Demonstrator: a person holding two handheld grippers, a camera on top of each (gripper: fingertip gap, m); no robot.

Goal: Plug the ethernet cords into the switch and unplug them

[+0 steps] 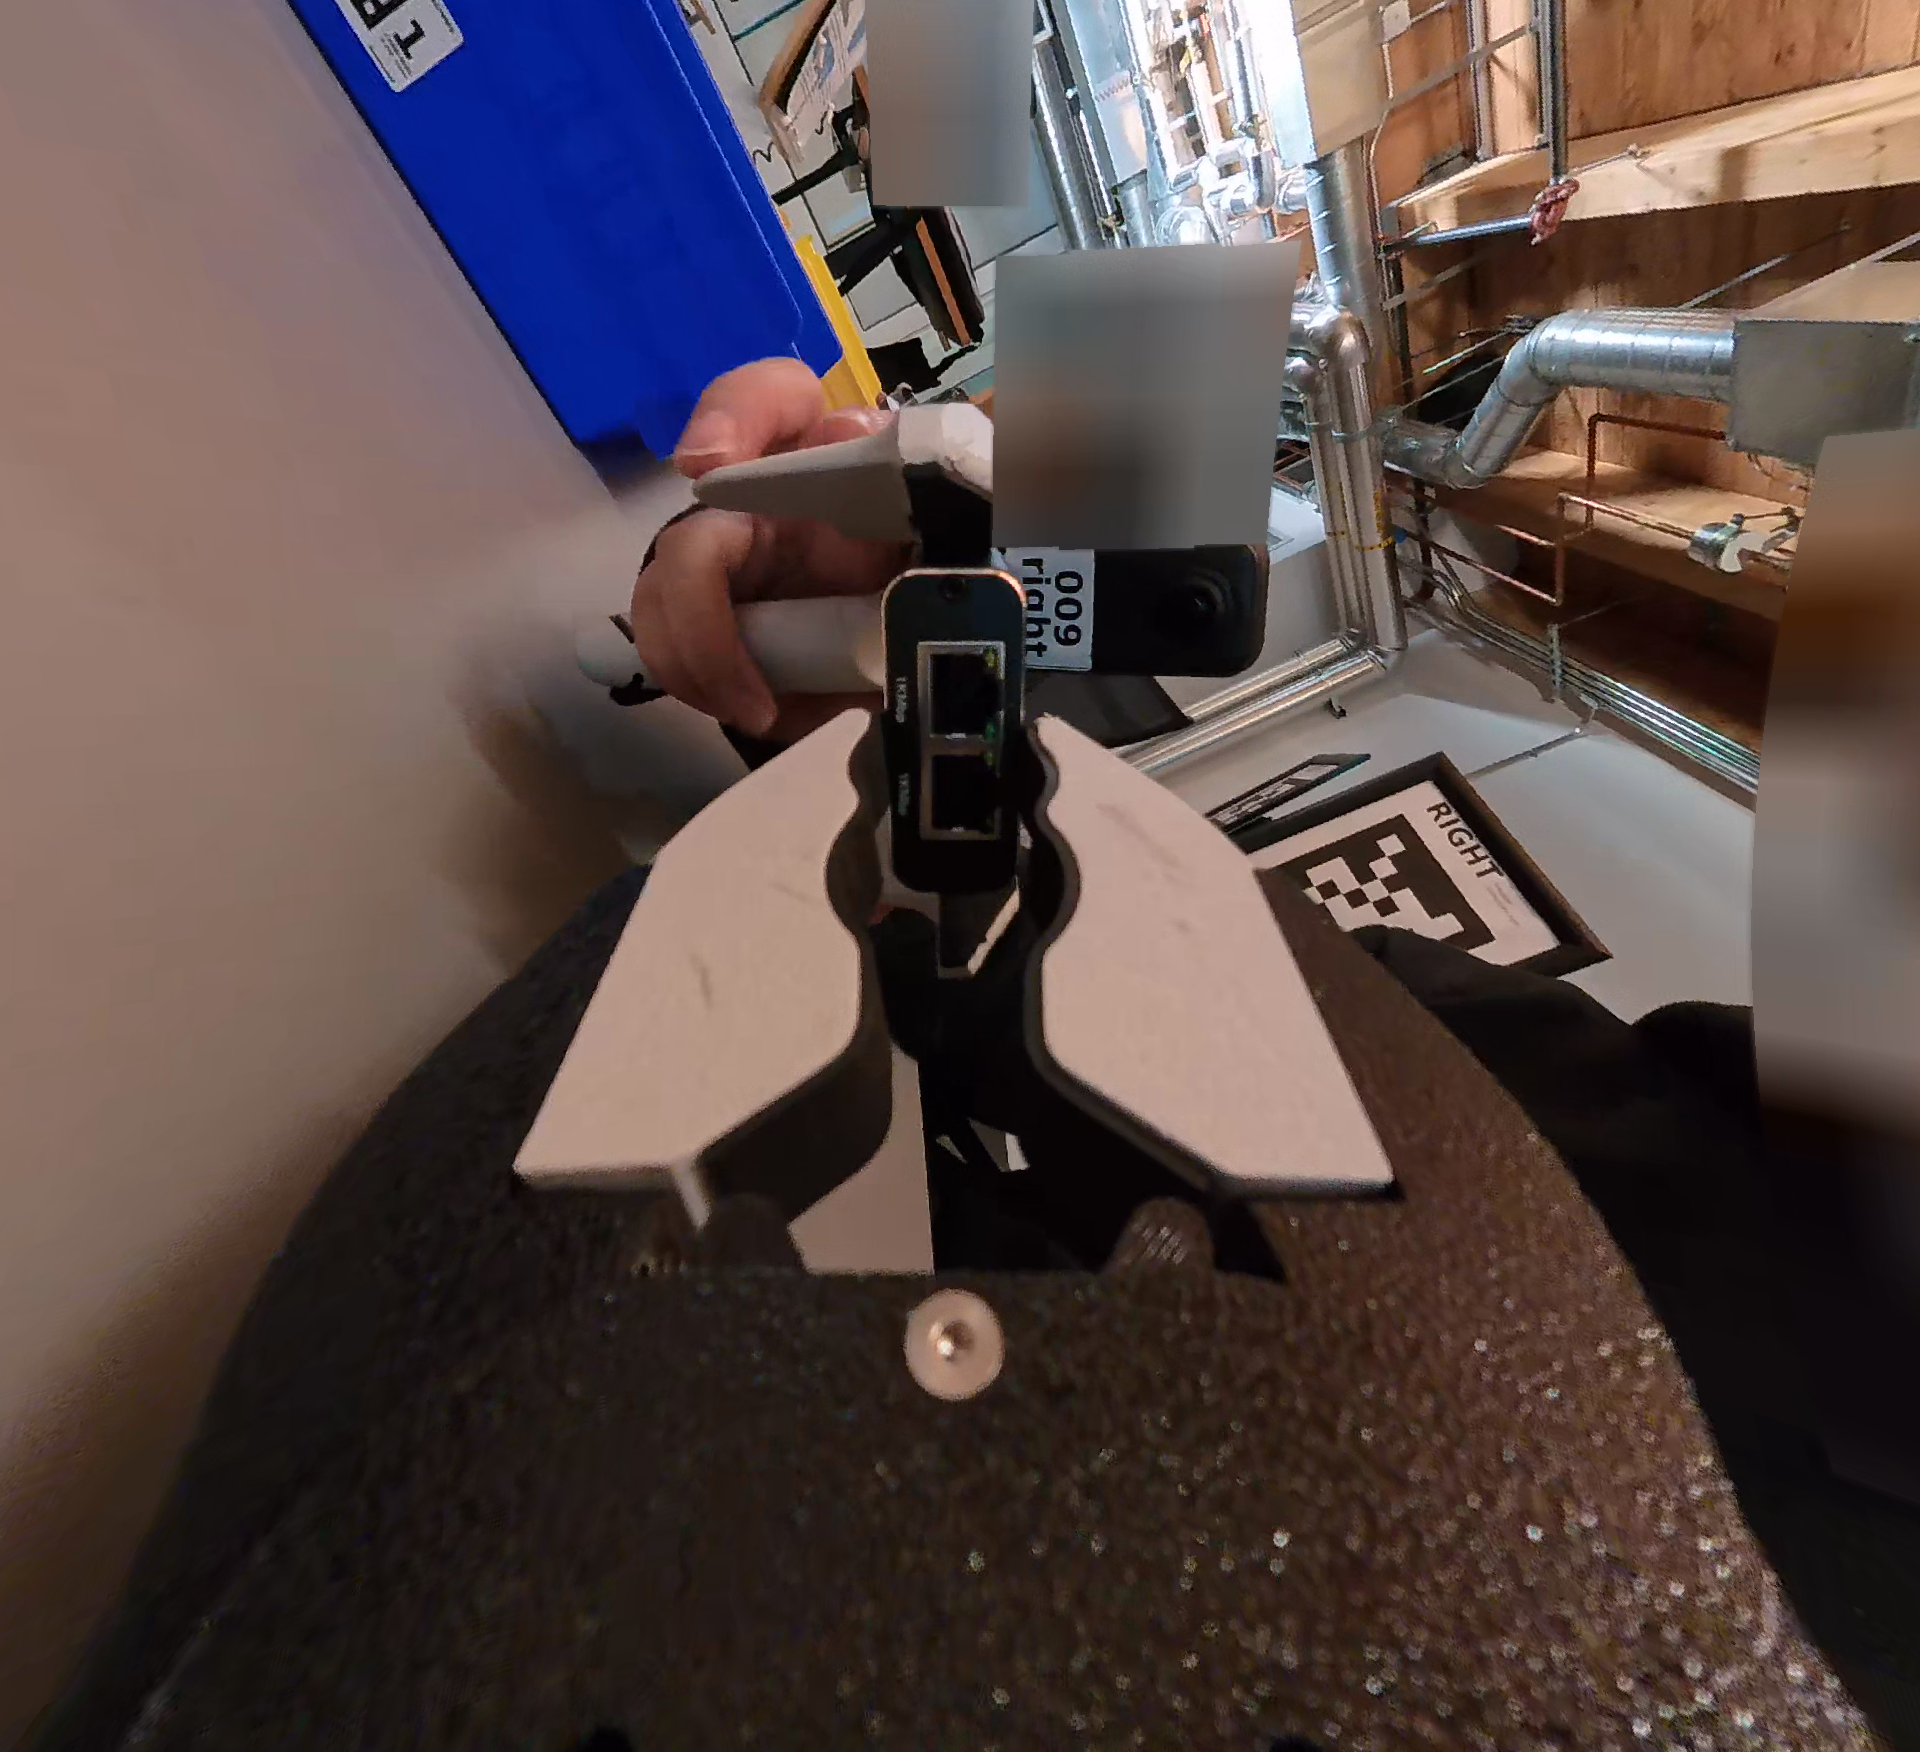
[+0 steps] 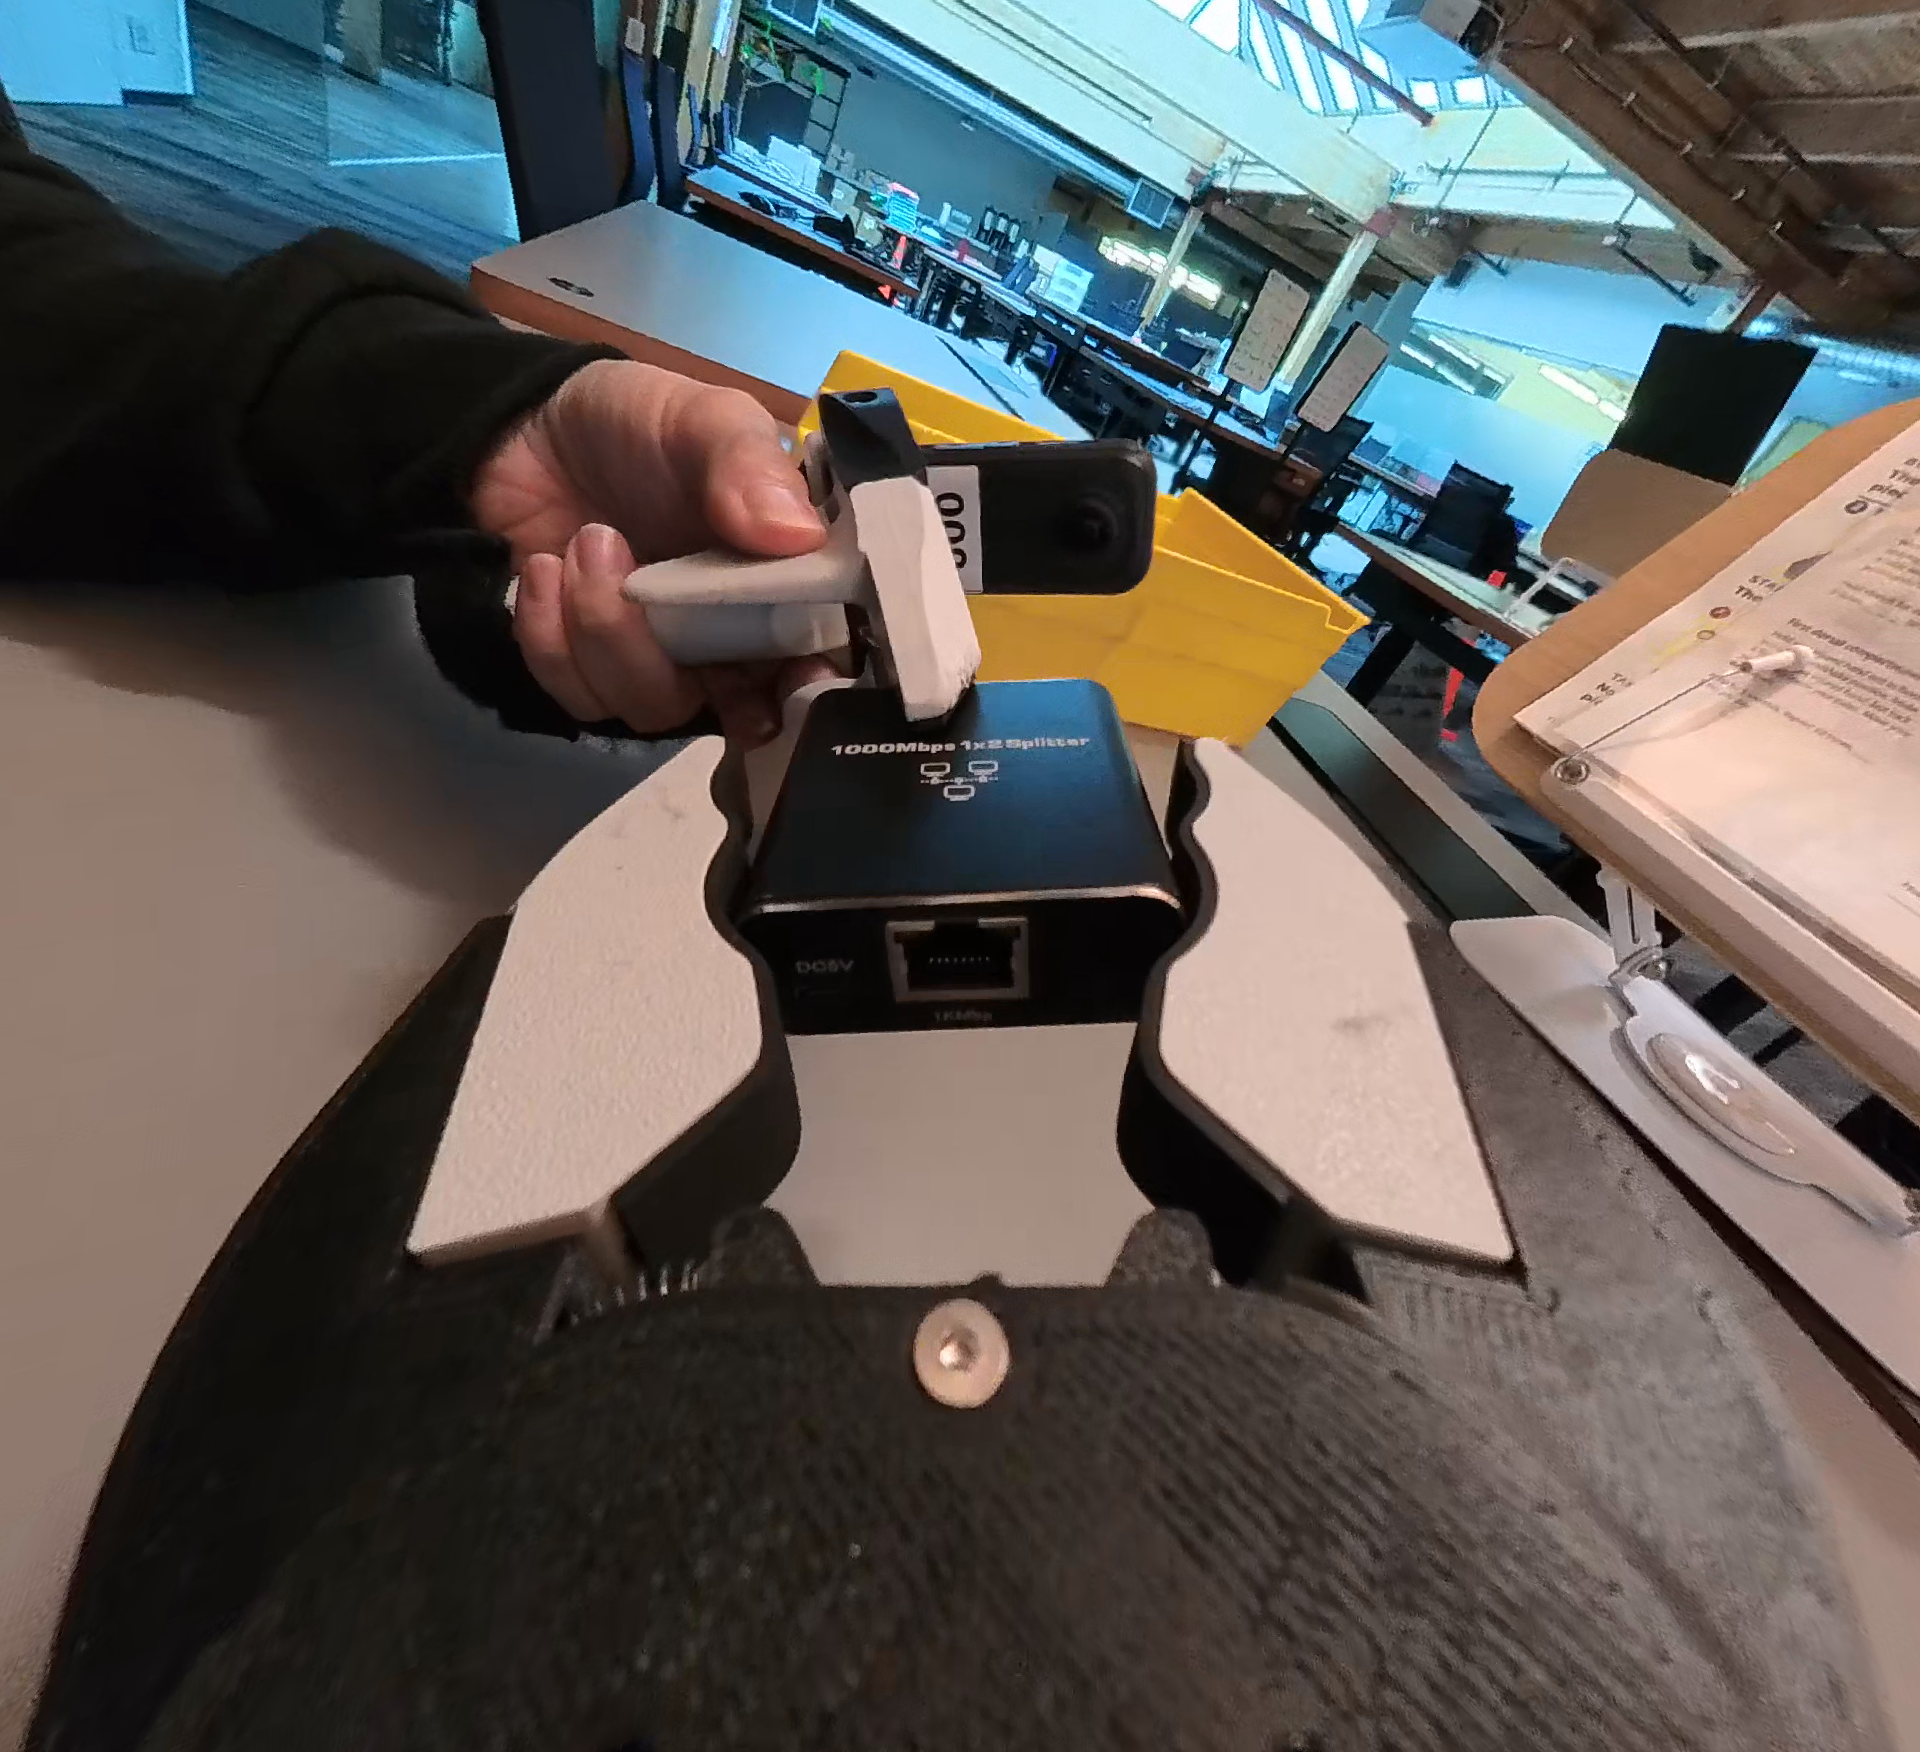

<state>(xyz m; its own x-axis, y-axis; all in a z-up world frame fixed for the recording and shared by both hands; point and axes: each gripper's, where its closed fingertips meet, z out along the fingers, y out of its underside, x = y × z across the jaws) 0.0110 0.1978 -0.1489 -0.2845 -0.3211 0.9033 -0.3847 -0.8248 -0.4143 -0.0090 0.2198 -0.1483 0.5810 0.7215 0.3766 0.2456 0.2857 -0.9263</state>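
The black switch (image 2: 961,855) sits clamped between my right gripper (image 2: 961,829), single-port end facing me; my left gripper (image 1: 951,798) pinches its narrow two-port end (image 1: 954,746) too, it seems. Both pairs of jaws are nearly closed on it. The yellow bin (image 2: 1174,622) lies just beyond; my left hand (image 2: 634,549) grips its handle, tilted.

Two wrist cameras close on opposite ends of one shared switch (image 1: 951,746) (image 2: 961,855), facing each other.
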